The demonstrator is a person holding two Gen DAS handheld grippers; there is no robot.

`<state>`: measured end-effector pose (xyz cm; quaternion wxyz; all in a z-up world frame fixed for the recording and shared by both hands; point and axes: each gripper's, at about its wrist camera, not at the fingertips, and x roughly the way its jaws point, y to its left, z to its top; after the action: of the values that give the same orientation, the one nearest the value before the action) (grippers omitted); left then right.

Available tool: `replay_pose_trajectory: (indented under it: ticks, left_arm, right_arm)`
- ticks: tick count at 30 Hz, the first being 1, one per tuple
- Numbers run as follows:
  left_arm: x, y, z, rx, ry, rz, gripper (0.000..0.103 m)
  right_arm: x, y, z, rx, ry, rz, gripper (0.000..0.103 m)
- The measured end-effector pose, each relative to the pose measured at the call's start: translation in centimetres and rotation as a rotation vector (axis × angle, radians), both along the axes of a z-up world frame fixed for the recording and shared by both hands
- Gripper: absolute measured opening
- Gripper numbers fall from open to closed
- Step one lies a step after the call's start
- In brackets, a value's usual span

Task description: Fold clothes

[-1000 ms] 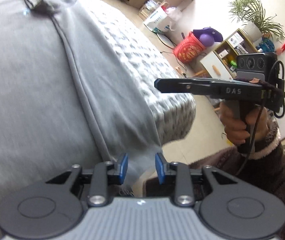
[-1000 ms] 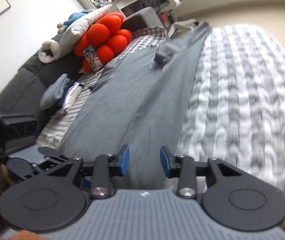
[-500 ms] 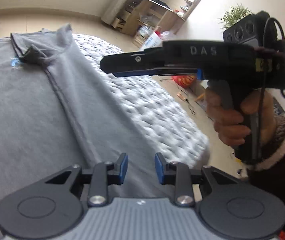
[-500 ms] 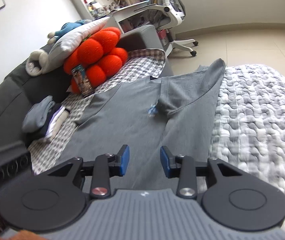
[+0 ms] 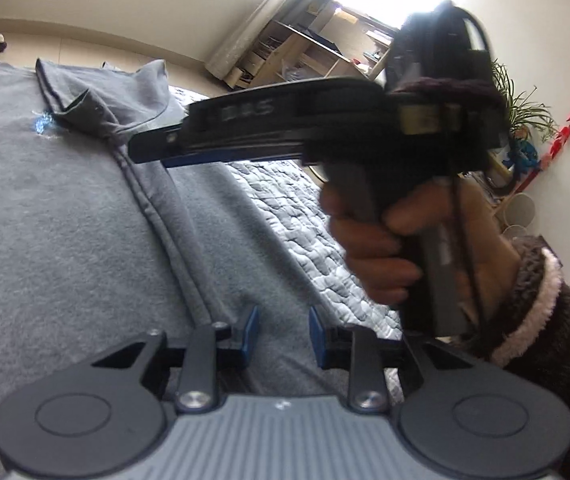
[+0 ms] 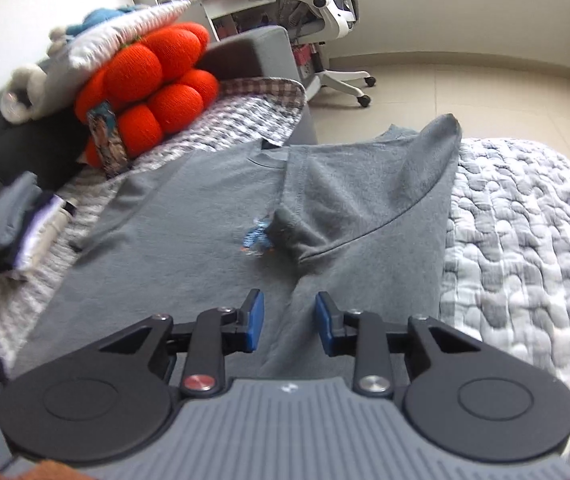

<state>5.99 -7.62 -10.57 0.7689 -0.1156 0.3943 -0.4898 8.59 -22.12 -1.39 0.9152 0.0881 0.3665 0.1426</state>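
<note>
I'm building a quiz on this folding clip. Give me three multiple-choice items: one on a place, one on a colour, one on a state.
1. Where does the grey T-shirt lie?
A. on the floor
B. on the quilted cover
C. on the office chair

2. What colour is the round-lobed cushion?
A. orange-red
B. green
C. black

3. How are the right gripper fingers?
A. shut on the shirt
B. holding a sock
C. open, empty

Key: B, the quilt shows beside the shirt; A, its lobes are orange-red; C, a clear gap shows between the blue pads.
</note>
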Motion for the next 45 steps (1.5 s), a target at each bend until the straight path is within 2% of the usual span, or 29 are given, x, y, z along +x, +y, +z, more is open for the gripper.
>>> replay_pose_trajectory:
  ticks: [6, 10, 14, 18, 21, 27, 32, 34, 39, 45]
  left_arm:
    - [0.2, 0.0, 0.0, -0.003, 0.021, -0.010, 0.025]
    - [0.2, -0.1, 0.2, -0.004, 0.029, -0.015, 0.025]
    - [0.1, -0.1, 0.5, -0.007, 0.036, -0.010, 0.025]
    - [0.2, 0.1, 0.9, -0.016, 0.036, 0.007, 0.025]
    - [0.3, 0.0, 0.8, 0.005, 0.038, 0.009, 0.025]
    - [-0.3, -0.5, 1.7, 0.009, 0.042, 0.038, 0.027]
    - [0.1, 0.5, 2.6, 0.034, 0.031, 0.137, 0.031]
    - [0.2, 1.0, 2.9, 0.061, 0.017, 0.197, 0.039]
    - [0.8, 2.5, 3.9, 0.149, 0.004, 0.350, 0.040]
    - [2.5, 8.0, 4.1, 0.207, 0.023, 0.510, 0.040]
  right_arm:
    - [1.2, 1.7, -0.9, -0.089, -0.017, -0.005, 0.021]
    - [1.6, 2.1, -0.6, -0.089, -0.029, 0.015, 0.021]
    - [1.6, 0.9, 0.1, -0.026, -0.047, -0.014, 0.021]
    - [1.9, 1.3, -0.7, -0.046, -0.033, -0.015, 0.021]
    - [2.1, 1.6, -1.2, -0.061, -0.027, -0.014, 0.023]
    - [1.8, 1.7, -0.5, -0.030, -0.039, -0.017, 0.024]
    - [1.6, 1.4, -0.3, -0.017, -0.042, -0.055, 0.032]
    - [1.5, 1.3, -0.2, -0.008, -0.042, -0.070, 0.036]
    - [1.1, 1.3, 0.0, 0.003, -0.039, -0.089, 0.037]
    - [0.7, 2.5, 0.7, 0.008, -0.055, -0.075, 0.039]
